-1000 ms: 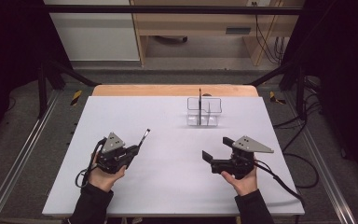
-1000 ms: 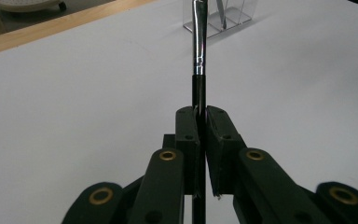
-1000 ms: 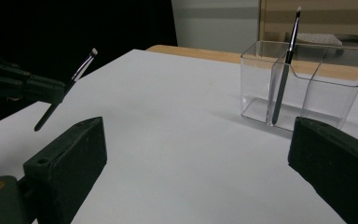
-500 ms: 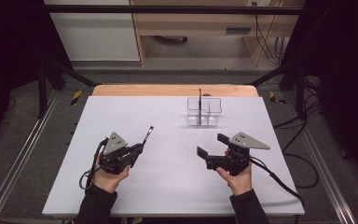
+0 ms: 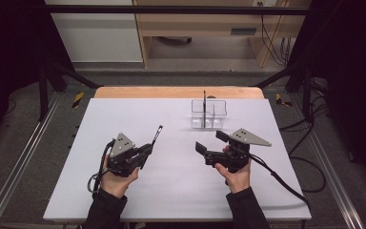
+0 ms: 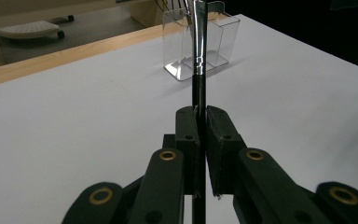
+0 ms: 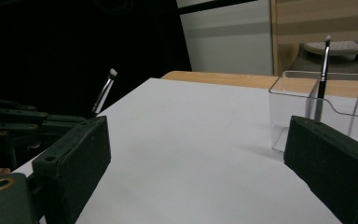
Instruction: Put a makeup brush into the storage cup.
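- The left gripper (image 5: 148, 149) has its jaws clamped on a thin black-handled makeup brush with a silver ferrule (image 5: 157, 133), tilted up toward the clear plastic divided organiser (image 5: 209, 114).
- The right gripper (image 5: 209, 144) is empty, jaws wide apart.
- 1 similar black brush (image 5: 204, 101) stands upright in that organiser on the white table (image 5: 124, 114).

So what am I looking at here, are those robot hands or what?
No robot: a person holds a hand-worked claw in each hand. The overhead picture looks down on a white table. The other two come from cameras riding on each claw, looking along its black jaws. The left claw is shut on a thin makeup brush, seen close up between its jaws in its own picture. The right claw is open and holds nothing. A clear box with compartments stands at the far side of the table, with a second brush upright in it.
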The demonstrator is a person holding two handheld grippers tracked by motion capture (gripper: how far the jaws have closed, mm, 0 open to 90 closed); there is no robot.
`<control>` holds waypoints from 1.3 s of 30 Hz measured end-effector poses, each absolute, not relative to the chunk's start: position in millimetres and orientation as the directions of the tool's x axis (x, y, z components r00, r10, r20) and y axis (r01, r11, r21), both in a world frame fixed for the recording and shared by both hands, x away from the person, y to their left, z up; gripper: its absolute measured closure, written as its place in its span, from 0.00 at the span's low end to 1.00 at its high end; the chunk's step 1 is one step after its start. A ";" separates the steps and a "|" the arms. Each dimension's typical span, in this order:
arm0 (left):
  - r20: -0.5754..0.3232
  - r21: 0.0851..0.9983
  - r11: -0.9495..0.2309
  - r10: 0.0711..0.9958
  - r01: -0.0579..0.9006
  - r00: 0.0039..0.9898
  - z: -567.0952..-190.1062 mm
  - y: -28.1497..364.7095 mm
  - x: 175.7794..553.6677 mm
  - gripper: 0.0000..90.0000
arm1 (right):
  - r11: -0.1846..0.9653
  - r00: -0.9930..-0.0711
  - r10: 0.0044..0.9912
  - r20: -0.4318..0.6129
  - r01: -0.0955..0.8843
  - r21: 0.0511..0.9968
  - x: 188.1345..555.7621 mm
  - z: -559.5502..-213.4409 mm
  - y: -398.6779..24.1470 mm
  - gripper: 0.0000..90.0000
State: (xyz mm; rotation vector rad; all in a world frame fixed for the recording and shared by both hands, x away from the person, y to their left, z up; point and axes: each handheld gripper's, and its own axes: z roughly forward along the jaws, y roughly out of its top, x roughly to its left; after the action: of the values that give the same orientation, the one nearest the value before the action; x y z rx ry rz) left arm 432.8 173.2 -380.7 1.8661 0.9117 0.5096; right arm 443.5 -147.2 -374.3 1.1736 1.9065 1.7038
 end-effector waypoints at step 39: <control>-0.092 0.907 -0.206 0.754 0.367 0.651 -395.4 134.5 429.7 0.93 | -0.117 -0.617 0.690 0.379 0.422 0.899 453.7 -382.6 -117.0 0.24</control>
State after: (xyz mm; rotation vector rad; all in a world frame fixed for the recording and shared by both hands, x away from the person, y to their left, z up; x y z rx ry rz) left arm 429.7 134.5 -395.4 1.8141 0.8968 0.4584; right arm 453.7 -117.0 -382.6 1.2464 1.9279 1.8101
